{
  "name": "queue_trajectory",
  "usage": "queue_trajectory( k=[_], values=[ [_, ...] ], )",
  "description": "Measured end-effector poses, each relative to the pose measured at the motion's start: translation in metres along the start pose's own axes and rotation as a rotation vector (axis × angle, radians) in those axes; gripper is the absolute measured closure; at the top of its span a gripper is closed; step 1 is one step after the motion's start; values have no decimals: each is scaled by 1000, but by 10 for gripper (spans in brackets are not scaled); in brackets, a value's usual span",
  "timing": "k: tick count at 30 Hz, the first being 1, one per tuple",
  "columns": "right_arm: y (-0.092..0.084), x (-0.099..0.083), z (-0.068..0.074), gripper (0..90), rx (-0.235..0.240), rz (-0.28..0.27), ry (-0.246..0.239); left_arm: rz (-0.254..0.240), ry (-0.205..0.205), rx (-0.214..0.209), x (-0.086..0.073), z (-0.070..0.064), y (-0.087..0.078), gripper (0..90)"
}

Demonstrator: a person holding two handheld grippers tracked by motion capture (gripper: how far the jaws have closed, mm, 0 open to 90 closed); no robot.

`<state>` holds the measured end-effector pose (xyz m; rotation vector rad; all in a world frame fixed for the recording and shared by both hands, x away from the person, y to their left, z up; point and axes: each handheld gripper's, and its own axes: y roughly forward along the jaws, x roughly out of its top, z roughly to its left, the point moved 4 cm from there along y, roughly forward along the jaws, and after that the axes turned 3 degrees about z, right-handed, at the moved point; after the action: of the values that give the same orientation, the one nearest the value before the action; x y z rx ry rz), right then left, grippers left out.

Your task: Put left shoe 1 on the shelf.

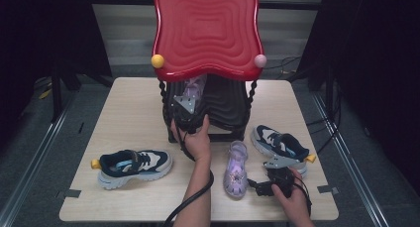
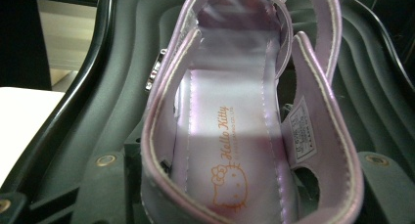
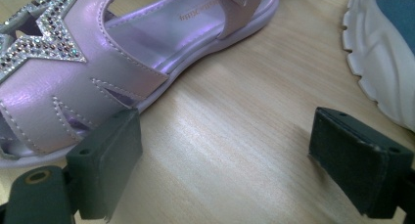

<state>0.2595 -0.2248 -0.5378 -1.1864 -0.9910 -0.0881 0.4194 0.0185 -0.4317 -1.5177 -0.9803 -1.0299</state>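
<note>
High view, nearest edge first: right gripper (image 1: 255, 186) sits low by the table's (image 1: 129, 103) front edge, jaws spread wide with bare wood between them, just beside one purple sandal (image 1: 235, 169) lying flat. Two navy sneakers, one (image 1: 132, 165) left and one (image 1: 280, 145) right, both close to the table's side edges with open wood around the left one. Further back, left hand (image 1: 198, 140) reaches forward, left gripper (image 1: 187, 108) at a second purple sandal (image 2: 235, 116) on the black rack (image 1: 225, 105) under the red top (image 1: 207, 31). Jaws there are hidden, can't tell.
</note>
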Motion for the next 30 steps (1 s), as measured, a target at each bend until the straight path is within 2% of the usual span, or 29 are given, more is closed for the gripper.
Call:
queue_trajectory(
  k=[2, 4, 10, 14, 18, 26, 30],
  values=[
    [0, 0, 0, 116, 1, 0, -1, -3, -11, 1, 1, 0, 1, 374],
    [0, 0, 0, 116, 1, 0, 0, -4, 0, 12, 2, 0, 2, 374],
    [0, 0, 0, 116, 1, 0, 0, 5, -7, 34, 3, 0, 7, 374],
    [0, 0, 0, 116, 1, 0, 1, -11, -7, 56, 8, -1, 9, 374],
    [0, 0, 0, 116, 0, 0, 0, -10, 10, 60, 13, -6, 11, 374],
    [0, 0, 0, 116, 0, -1, -1, 13, 13, 89, 10, -14, 18, 372],
    [0, 0, 0, 116, 0, -1, -1, 17, 33, 97, 8, -19, 20, 362]
  ],
)
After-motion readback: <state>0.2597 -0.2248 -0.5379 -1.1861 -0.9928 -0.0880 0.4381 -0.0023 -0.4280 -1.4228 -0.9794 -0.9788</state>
